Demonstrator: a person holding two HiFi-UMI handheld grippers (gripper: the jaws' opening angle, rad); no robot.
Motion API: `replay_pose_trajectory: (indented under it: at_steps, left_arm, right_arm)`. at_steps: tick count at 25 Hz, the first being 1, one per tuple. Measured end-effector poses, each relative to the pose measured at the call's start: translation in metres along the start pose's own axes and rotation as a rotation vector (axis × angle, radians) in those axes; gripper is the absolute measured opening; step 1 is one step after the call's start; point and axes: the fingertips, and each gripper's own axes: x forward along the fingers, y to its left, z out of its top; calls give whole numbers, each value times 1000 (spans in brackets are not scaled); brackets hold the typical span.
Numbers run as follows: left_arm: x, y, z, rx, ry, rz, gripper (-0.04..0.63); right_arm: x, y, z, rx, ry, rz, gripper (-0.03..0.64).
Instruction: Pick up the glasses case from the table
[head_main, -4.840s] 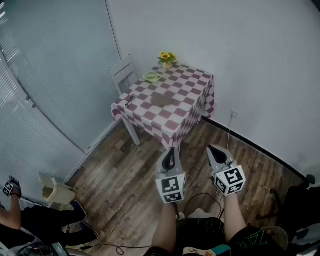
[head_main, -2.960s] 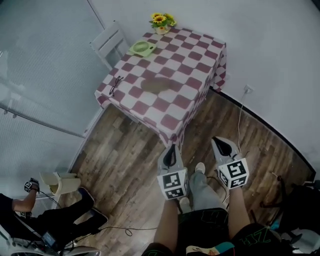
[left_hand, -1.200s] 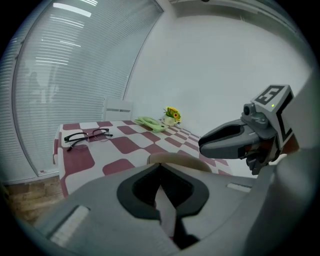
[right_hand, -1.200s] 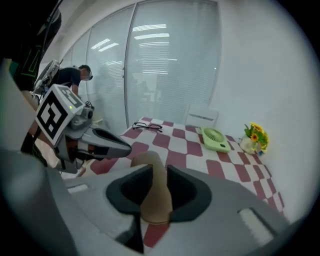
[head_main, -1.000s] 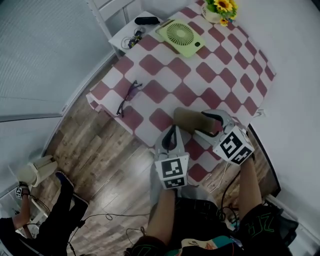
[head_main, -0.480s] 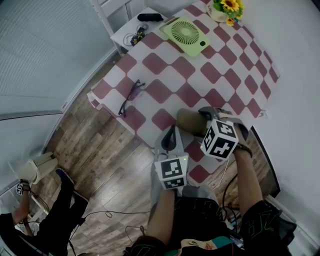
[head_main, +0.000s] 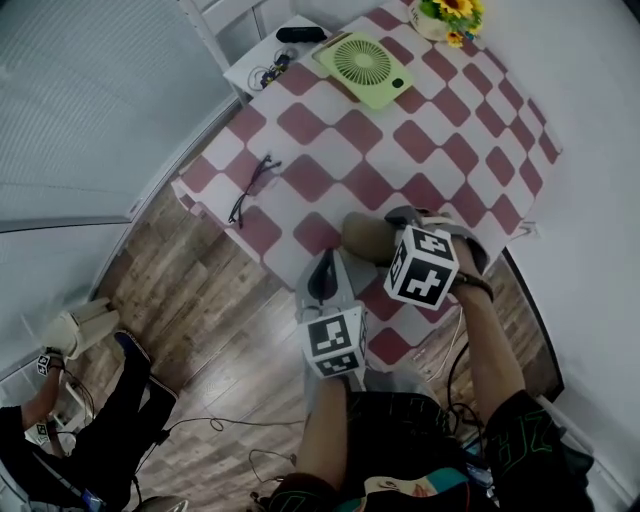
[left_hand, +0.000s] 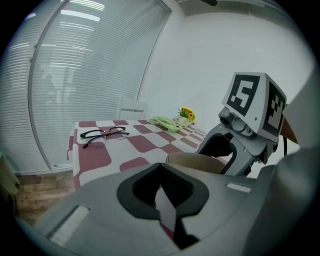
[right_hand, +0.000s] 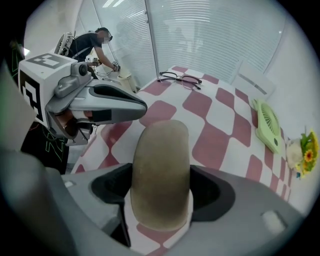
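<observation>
On the far left a person (head_main: 60, 420) in dark clothes crouches on the wood-plank floor (head_main: 200, 290). A square table (head_main: 440, 150) wears a cloth of red and white checks. Thin black-framed glasses (head_main: 252, 188) lie open by its near left corner. Just off the near edge hangs the left gripper (head_main: 322, 268), smooth grey plastic tapering to a point, its jaws closed together with nothing between them.

Right of it, close to the near edge and towards the near right corner, is the glasses case (head_main: 365, 235): a tan, matte oblong with rounded ends and a faintly grainy skin. The right gripper (head_main: 402, 222) straddles one end of it, dark pads pressed against both long sides, so it has the case in its grasp. Whether the case is clear of the cloth cannot be told.

Along the far left edge lies a flat, pale-green fan (head_main: 367, 68) with a round slotted grille. Yellow flowers (head_main: 445, 15) stand at the far corner.
</observation>
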Motion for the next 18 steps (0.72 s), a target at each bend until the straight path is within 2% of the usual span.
replay_pose_trajectory:
  at_steps: [5, 11, 15, 18]
  left_arm:
    - [-8, 0, 1, -31, -18, 44, 11]
    - [-15, -19, 5, -45, -63, 65, 11]
    - [-16, -43, 11, -37, -102, 67, 11]
    - [-19, -61, 20, -25, -148, 67, 11]
  right_arm:
    - [-7, 5, 3, -34, -45, 1, 357]
    - [-39, -12, 4, 37, -204, -105, 357]
    - [-63, -19, -17, 44, -279, -171, 357]
    - [-86, -25, -33, 92, -365, -228, 357]
